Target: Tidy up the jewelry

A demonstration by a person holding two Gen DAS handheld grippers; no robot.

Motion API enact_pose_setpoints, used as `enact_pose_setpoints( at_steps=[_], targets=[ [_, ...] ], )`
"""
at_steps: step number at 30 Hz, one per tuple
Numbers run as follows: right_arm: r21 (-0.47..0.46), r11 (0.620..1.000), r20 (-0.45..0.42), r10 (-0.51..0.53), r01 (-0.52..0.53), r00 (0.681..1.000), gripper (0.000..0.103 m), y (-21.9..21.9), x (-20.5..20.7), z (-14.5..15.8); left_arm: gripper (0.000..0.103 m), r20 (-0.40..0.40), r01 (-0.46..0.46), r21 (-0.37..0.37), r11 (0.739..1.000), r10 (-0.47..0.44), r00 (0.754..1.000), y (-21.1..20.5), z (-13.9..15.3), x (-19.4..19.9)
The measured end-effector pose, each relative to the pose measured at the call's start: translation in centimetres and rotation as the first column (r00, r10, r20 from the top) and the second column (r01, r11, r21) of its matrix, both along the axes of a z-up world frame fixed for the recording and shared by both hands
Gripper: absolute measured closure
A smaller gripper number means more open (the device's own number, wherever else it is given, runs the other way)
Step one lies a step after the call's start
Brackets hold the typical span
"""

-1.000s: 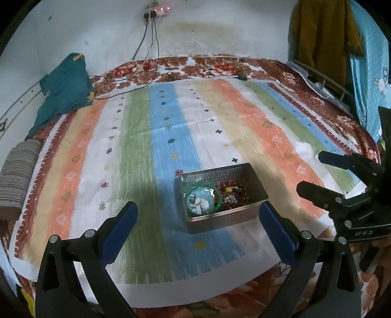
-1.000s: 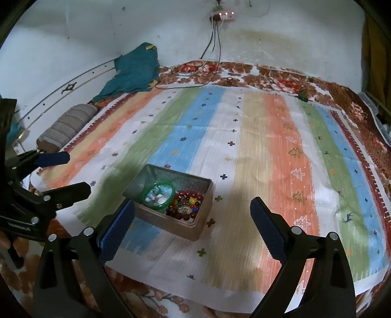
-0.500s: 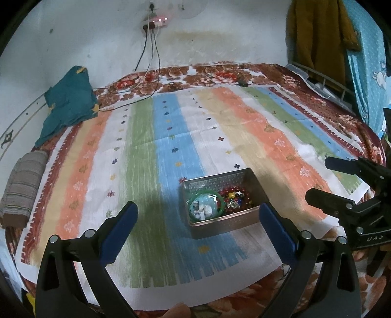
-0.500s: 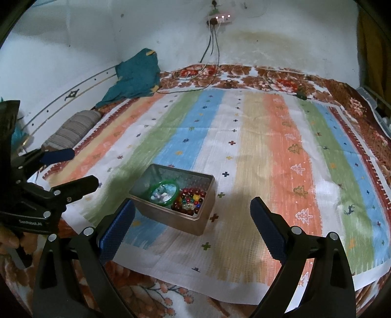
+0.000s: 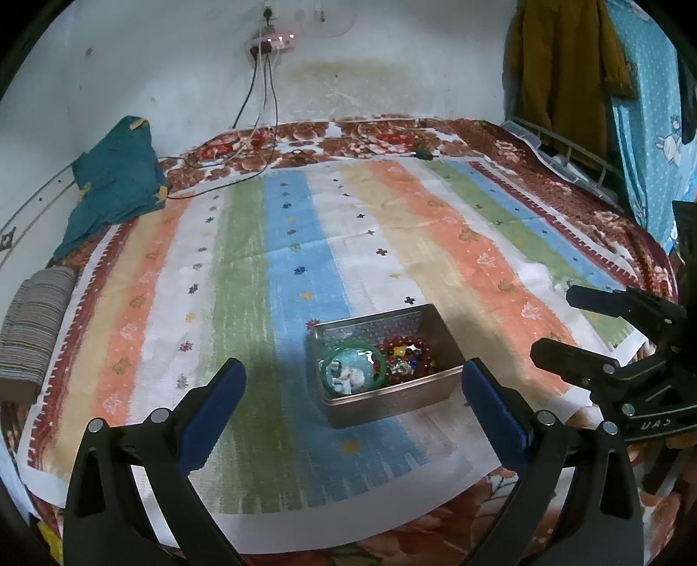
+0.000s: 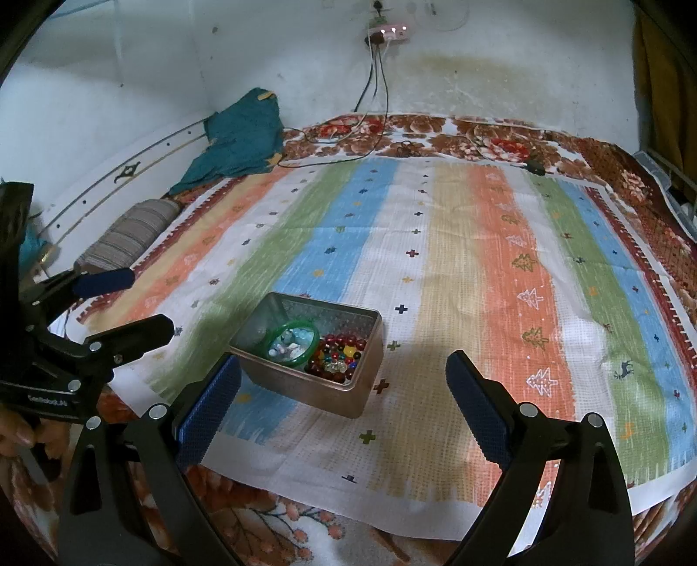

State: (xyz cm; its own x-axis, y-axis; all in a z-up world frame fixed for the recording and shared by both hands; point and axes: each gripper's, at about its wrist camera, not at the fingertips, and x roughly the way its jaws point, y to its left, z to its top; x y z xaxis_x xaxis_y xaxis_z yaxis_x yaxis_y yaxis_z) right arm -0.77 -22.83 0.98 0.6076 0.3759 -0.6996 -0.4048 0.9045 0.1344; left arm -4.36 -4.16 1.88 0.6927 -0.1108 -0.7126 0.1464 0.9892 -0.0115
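A metal tin [image 5: 394, 398] [image 6: 322, 392] stands open on the striped cloth. Inside lie a green bangle [image 5: 353, 373] [image 6: 292, 343] over pale beads, and a red beaded bracelet [image 5: 407, 355] [image 6: 335, 355] with mixed coloured beads. My left gripper [image 5: 353, 402] is open and empty, held just short of the tin; it also shows at the left of the right wrist view [image 6: 126, 307]. My right gripper [image 6: 344, 400] is open and empty, near the tin's front; it also shows at the right of the left wrist view [image 5: 566, 324].
The striped cloth [image 5: 392, 244] covers a floral blanket [image 6: 305, 518] on a bed. A teal garment [image 5: 115, 178] and a striped roll [image 5: 32, 322] lie at the left. Cables [image 5: 257, 109] hang from a wall power strip [image 5: 274, 41]. Clothes [image 5: 566, 65] hang at the right.
Both grippers have drawn back and risen a little, so the tin looks smaller and farther off. Both stay open and empty. The tin has not moved.
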Motion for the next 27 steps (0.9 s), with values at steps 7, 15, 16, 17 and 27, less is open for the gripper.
enact_pose_setpoints(
  at_steps=[7,15,16,17,27],
  targets=[
    [-0.006,1.000,0.001,0.004,-0.004,1.000,0.007,0.09,0.00,-0.06,0.006,-0.003,0.003,-0.003,1.000,-0.003,1.000,0.00,-0.03,-0.01],
    [-0.004,1.000,0.003,0.001,-0.001,1.000,0.007,0.06,0.02,-0.05,0.006,-0.003,0.001,-0.006,1.000,-0.001,1.000,0.01,-0.02,-0.01],
    [-0.003,1.000,0.004,0.000,0.000,1.000,0.007,0.05,-0.02,-0.06,0.006,-0.003,0.001,-0.005,1.000,-0.001,1.000,0.03,-0.02,-0.01],
    [-0.004,1.000,0.004,0.000,0.000,1.000,0.007,-0.01,0.04,-0.07,0.006,-0.003,-0.001,-0.007,1.000,0.001,1.000,0.03,-0.04,-0.03],
    [0.002,1.000,-0.002,0.006,-0.006,1.000,0.007,-0.05,0.17,0.06,0.006,-0.003,-0.010,-0.014,1.000,0.010,1.000,0.10,0.20,0.06]
  ],
)
